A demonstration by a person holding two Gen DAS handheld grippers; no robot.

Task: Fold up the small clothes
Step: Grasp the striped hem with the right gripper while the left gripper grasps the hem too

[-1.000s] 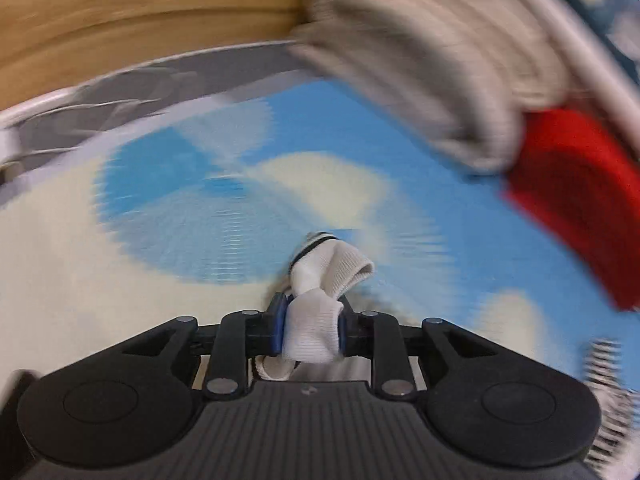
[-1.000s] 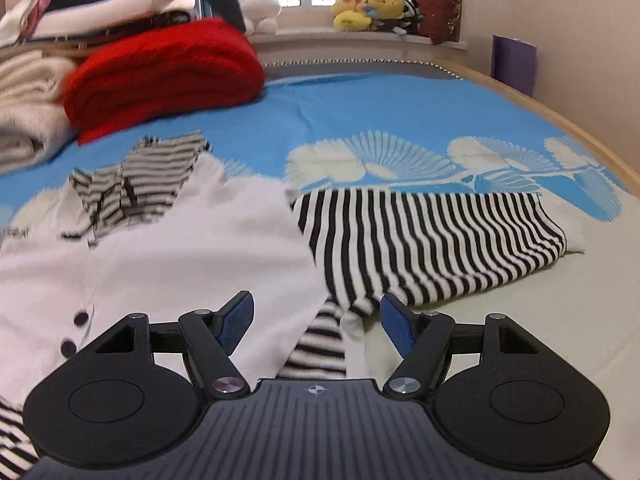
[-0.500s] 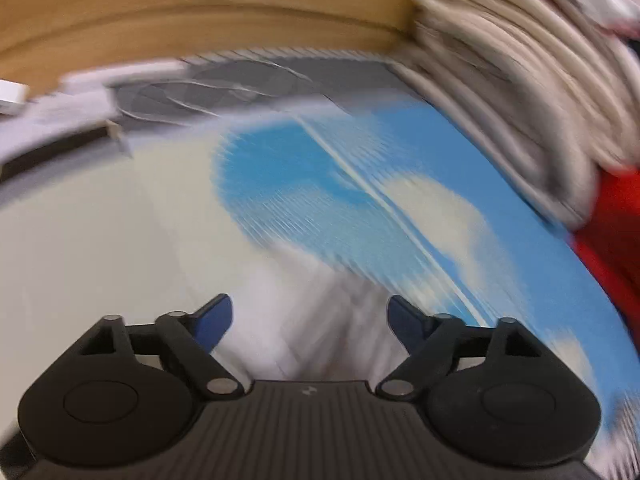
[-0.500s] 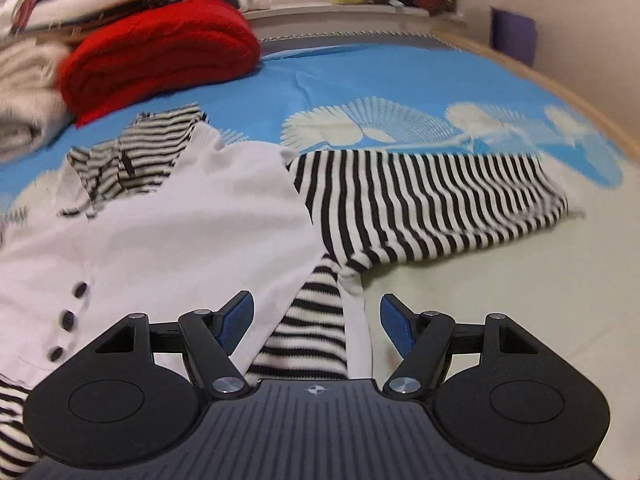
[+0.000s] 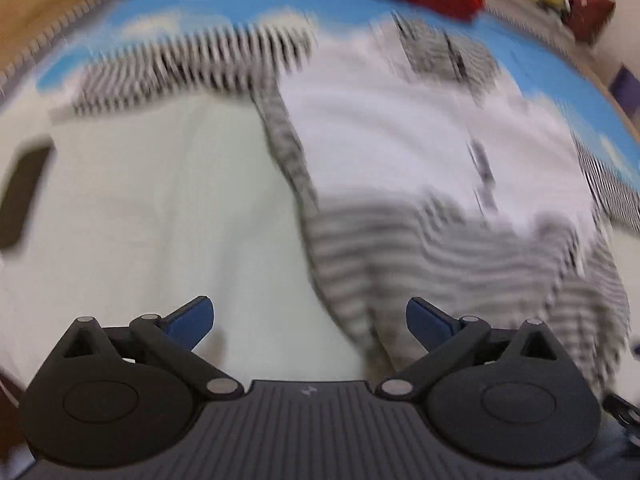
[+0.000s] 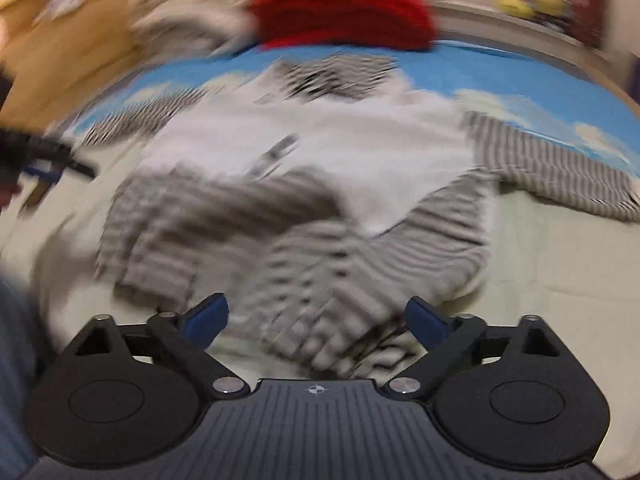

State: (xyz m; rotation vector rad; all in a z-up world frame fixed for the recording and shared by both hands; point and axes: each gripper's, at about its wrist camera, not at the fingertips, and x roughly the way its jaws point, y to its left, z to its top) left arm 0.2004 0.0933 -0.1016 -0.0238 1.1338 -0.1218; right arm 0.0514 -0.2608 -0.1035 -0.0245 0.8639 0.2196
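One garment [image 5: 384,152] lies spread flat on the bed [image 5: 168,208]: a small white top with two black-and-white striped sleeves, a striped collar and a striped hem. Both views are smeared by motion, so fine detail is lost.

In the left wrist view, one sleeve [image 5: 192,64] stretches sideways to the left from the shoulder, and the other sleeve [image 5: 608,192] shows only as a striped patch at the right edge. The garment's long axis runs from the collar [image 5: 444,52] at the far end to the striped hem [image 5: 440,248] at the near end, leaning a little left to right as it comes nearer. A row of dark buttons runs down the white front along that axis; their number cannot be counted in the blur.

In the right wrist view the hem [image 6: 288,248] is bunched and lies just ahead of the tongs.

There are two tongs. The left tongs [image 5: 310,322] are spreading wide; the hem's edge lies between their tips, and the pads do not press it. The right tongs [image 6: 316,320] are also spreading wide over the bunched hem, clear of the cloth.

Beyond the collar sits one folded red knit [image 6: 344,12], with a pile of pale folded clothes [image 6: 192,16] to its left. A dark flat object [image 5: 24,196] lies on the bed at the left.
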